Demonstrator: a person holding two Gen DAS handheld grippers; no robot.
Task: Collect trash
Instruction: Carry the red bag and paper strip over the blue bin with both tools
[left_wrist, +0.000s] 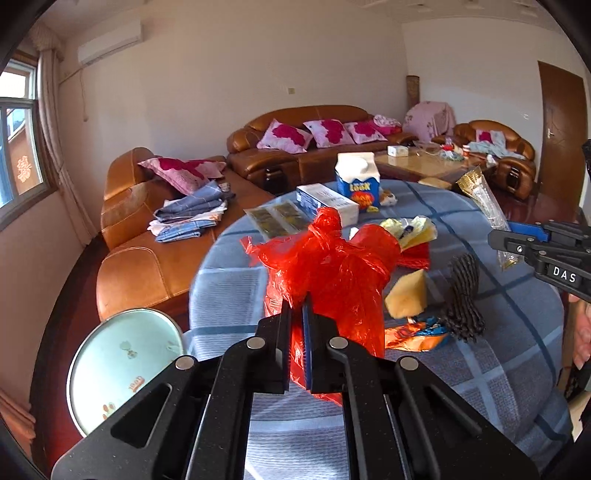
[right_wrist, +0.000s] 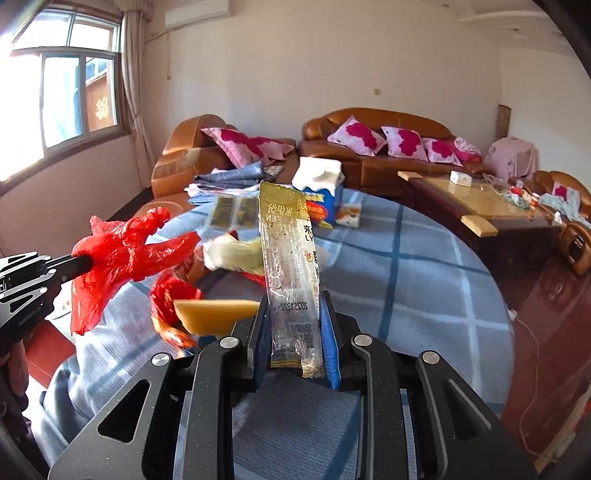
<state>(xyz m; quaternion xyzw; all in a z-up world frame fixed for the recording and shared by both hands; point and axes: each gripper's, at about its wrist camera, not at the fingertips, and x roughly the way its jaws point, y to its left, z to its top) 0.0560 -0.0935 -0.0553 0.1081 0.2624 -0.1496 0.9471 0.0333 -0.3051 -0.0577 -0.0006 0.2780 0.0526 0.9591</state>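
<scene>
Over the desk: both grippers are held above the round desk with the blue checked cloth (left_wrist: 498, 354), each already loaded.
Left gripper (left_wrist: 296, 314): fingers closed on a thin fold of the crumpled red plastic bag (left_wrist: 332, 269), which hangs bunched with no open mouth showing.
Right gripper (right_wrist: 293, 325): fingers pinching the lower end of the long clear-and-gold snack wrapper (right_wrist: 290, 258), which stands upright and apart from the bag.
Trash left on the desk: a pale yellow wedge-shaped sponge (left_wrist: 406, 297), an orange-and-blue foil packet (left_wrist: 417, 334), a dark speckled rope bundle (left_wrist: 463, 299), and a crumpled yellow wrapper (left_wrist: 413, 230).
Risk, bag: the thin film could slide out of the hold, since only a small fold is clamped.
Risk, wrapper: with the bag's mouth collapsed, the wrapper would likely land on the cloth instead of inside.
Risk, reach: the hanging bag may sweep the sponge or packet off the edge.
Bystander: a blue-and-white milk carton (left_wrist: 356, 181) stands further back.
</scene>
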